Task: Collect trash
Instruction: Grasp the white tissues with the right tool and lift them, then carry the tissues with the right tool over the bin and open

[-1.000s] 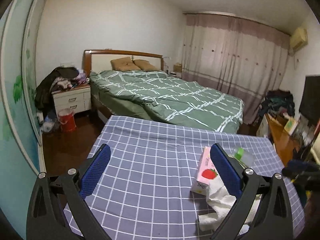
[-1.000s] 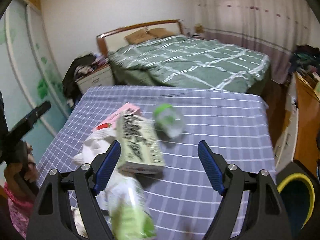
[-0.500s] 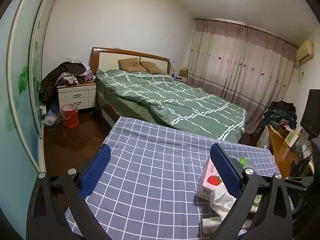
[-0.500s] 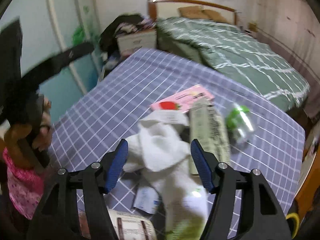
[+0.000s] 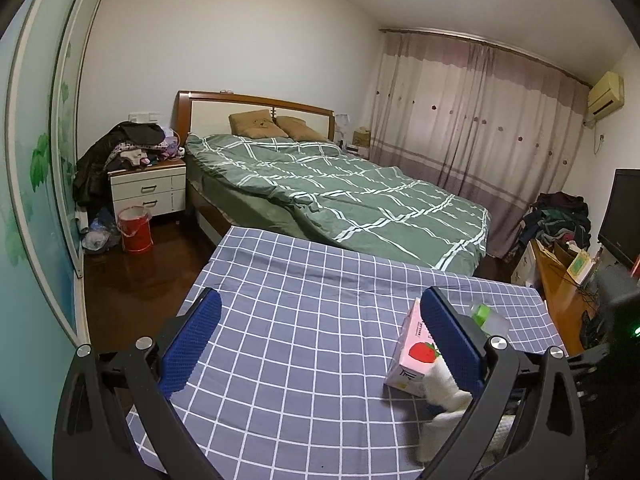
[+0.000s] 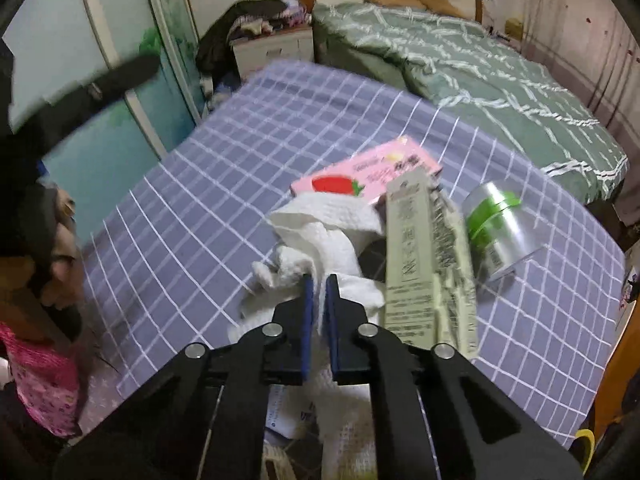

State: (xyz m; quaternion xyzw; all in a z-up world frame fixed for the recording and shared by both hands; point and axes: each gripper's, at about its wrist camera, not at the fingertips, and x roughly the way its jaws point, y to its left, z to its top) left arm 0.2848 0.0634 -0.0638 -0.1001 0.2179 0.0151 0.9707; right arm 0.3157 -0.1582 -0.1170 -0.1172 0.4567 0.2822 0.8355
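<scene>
Right tongs (image 6: 319, 286) clamped on tissue (image 6: 320, 236), cartons just beyond, left tongs (image 5: 320, 334) wide open, empty, over bare table (image 5: 304, 320), bed (image 5: 340, 196) beyond far edge.

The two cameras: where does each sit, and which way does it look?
Left wrist: sits on the left gripper, facing across the grid-patterned purple tablecloth toward the green-quilted bed; open blue pads show.
Right wrist: on the right gripper, tilted down at the white crumpled paper towel it pinches; a hand shows.
Shared: pink strawberry carton, towel, bed.
</scene>
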